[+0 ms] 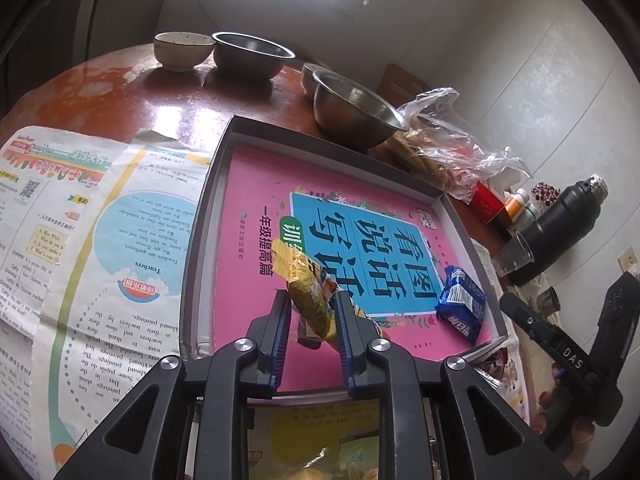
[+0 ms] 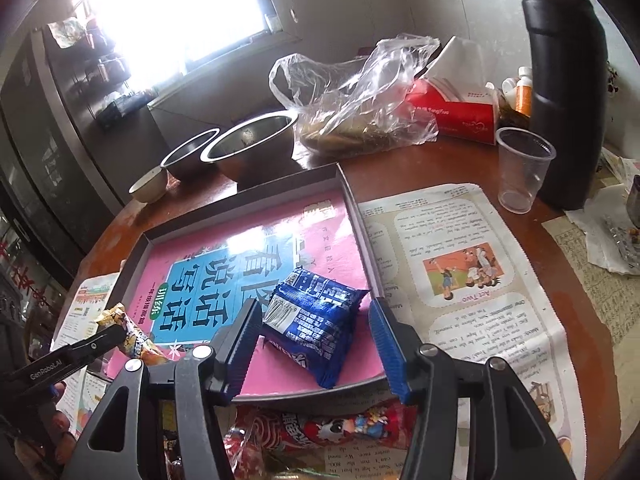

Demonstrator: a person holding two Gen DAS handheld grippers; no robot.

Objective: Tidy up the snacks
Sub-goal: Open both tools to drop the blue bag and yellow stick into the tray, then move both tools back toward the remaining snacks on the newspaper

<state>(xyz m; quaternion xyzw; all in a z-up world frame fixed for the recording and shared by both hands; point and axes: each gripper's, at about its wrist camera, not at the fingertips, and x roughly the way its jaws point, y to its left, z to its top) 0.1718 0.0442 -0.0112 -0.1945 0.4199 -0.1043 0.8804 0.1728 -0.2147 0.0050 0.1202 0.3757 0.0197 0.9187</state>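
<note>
My left gripper (image 1: 310, 298) is shut on a yellow-gold snack packet (image 1: 310, 292) and holds it over the near part of a shallow grey box (image 1: 200, 208) lined with a pink book cover. The packet also shows in the right wrist view (image 2: 128, 332). A blue snack packet (image 1: 460, 306) lies in the box's right corner. In the right wrist view my right gripper (image 2: 316, 316) is open, its fingers on either side of the blue packet (image 2: 316, 328), which lies on the pink cover. A red snack packet (image 2: 340, 426) lies on the table below the gripper.
Newspaper (image 1: 92, 248) covers the round red table on both sides of the box (image 2: 460, 280). Steel bowls (image 1: 352, 108) and a ceramic bowl (image 1: 182, 50) stand behind. A plastic bag (image 2: 352, 100), red tissue box (image 2: 452, 108), clear cup (image 2: 522, 168) and black flask (image 2: 568, 92) stand at right.
</note>
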